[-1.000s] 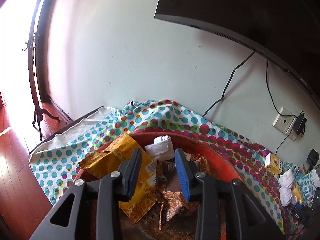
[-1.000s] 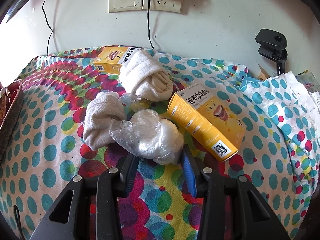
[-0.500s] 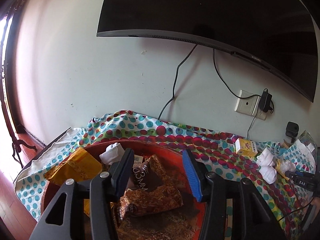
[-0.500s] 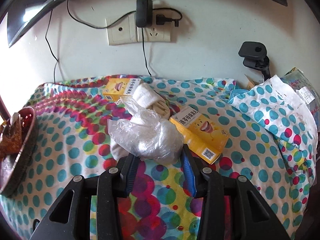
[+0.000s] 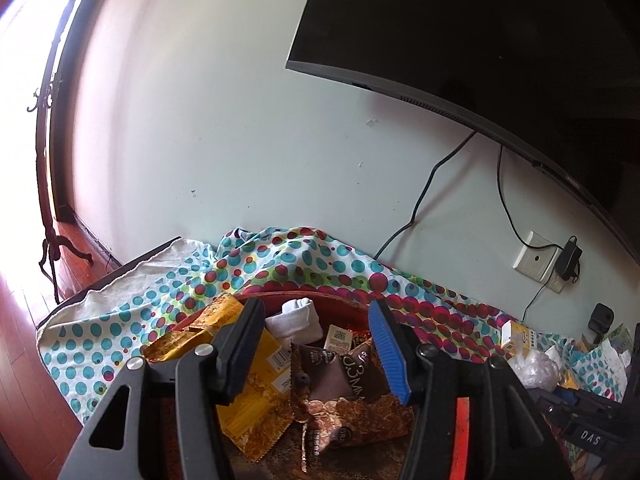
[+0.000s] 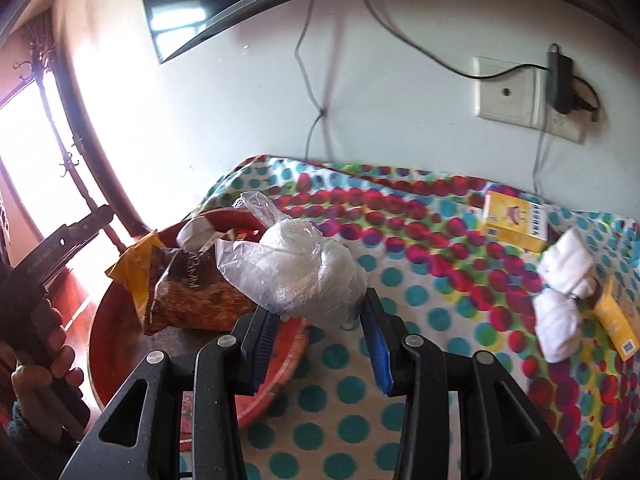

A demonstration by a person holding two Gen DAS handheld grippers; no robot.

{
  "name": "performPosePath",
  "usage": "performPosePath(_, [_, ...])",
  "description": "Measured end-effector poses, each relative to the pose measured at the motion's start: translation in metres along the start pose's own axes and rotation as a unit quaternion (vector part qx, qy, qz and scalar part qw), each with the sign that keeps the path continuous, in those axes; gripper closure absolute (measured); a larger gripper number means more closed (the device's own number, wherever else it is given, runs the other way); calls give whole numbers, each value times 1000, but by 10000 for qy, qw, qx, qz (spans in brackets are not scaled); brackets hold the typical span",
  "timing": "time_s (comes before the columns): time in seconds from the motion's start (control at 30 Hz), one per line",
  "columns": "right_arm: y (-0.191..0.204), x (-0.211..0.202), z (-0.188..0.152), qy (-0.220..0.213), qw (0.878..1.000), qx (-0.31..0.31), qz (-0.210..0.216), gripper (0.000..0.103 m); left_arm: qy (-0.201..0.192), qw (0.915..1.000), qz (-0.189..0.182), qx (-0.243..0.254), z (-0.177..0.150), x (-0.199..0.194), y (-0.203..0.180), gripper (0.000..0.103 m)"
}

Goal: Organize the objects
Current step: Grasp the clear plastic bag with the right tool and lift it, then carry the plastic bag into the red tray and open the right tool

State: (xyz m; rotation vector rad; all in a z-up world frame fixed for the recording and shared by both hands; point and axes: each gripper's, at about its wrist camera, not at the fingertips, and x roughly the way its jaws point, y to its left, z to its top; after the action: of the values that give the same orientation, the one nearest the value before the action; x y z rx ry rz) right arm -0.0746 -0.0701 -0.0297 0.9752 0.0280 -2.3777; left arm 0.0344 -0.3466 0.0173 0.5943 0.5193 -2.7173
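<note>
plastic-wrapped bundle (image 6: 298, 270) is sitting clamped between the fingers of the right hand-held gripper (image 6: 318, 344), hanging over the near edge of the red basket (image 6: 276, 376). going left to right: the left hand-held gripper (image 5: 320, 352) is hovering over that basket with its fingers apart and holding nothing, above snack packets (image 5: 352, 396) and a rolled white sock (image 5: 298, 320); farther right, yellow boxes (image 6: 516, 222) and white socks (image 6: 564, 280) are lying on the dotted cloth (image 6: 420, 292) covering the surface.

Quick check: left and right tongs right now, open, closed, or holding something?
Left tongs: open, holding nothing, above the red tray.
Right tongs: closed on the plastic-wrapped bundle, at the tray's edge.
</note>
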Motion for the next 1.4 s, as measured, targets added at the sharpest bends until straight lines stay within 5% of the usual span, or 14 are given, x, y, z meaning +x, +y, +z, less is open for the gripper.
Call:
performPosePath(0.5, [72,54,7,599,9953,-739,189,64,273,9957,98,-876,1,13,37,47])
performPosePath(1.03, [93,88,11,982,9888,-1122,119,62,465,9945,98,-929,-3,21,37,47])
performPosePath(1.13, [92,92,6,1039,9882,-1116,118,58,460,9947,105,-912,-3,22,36,47])
performPosePath(1.23, [89,91,5,922,9898,-1081,14,41,480,9950,120,-870,-4,23,35,47])
performPosePath(1.4, [84,85,7,799,9910,-1069,-60,39,531,9956,140,-759,-6,27,30,47])
